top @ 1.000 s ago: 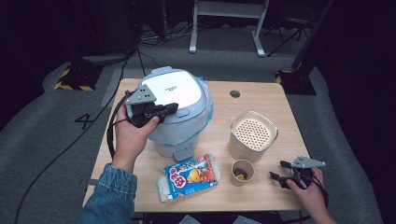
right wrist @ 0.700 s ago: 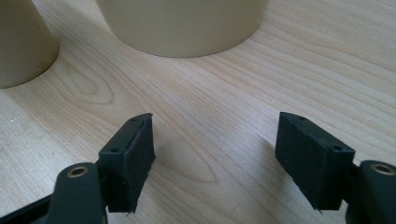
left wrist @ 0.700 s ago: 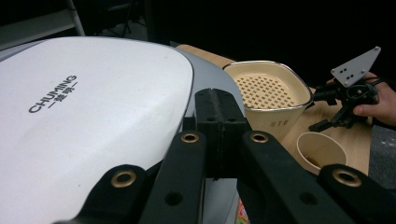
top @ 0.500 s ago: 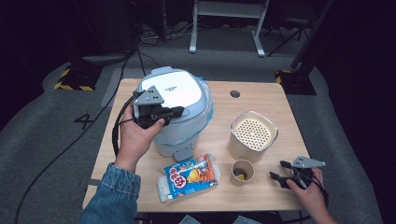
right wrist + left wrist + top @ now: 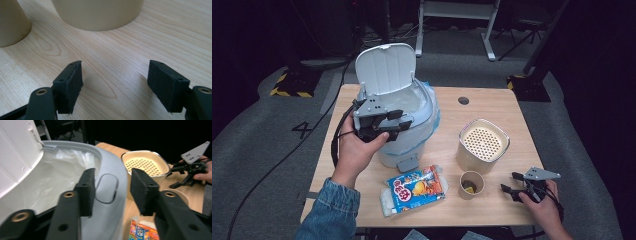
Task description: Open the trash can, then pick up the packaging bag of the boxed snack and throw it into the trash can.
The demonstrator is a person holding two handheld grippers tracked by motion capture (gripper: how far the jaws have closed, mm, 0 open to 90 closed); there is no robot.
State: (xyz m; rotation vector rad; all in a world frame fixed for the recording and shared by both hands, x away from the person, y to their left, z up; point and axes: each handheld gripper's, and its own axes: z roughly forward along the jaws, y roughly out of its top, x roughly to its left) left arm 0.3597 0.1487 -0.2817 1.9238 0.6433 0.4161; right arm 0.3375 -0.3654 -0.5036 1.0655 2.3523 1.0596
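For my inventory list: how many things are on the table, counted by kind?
Bin with open lid: 1
Beige perforated container: 1
Paper cup: 1
Snack packet: 1
Total: 4

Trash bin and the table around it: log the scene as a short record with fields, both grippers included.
bin: grey trash bin at the table's left part, white liner bag inside
lid: white lid standing open, upright
left gripper: left gripper at the bin's front rim, jaws have just been opening, nothing between them
right gripper: right gripper open and empty, low over the table
other items: snack packet and paper cup in front of the bin; perforated beige container to its right
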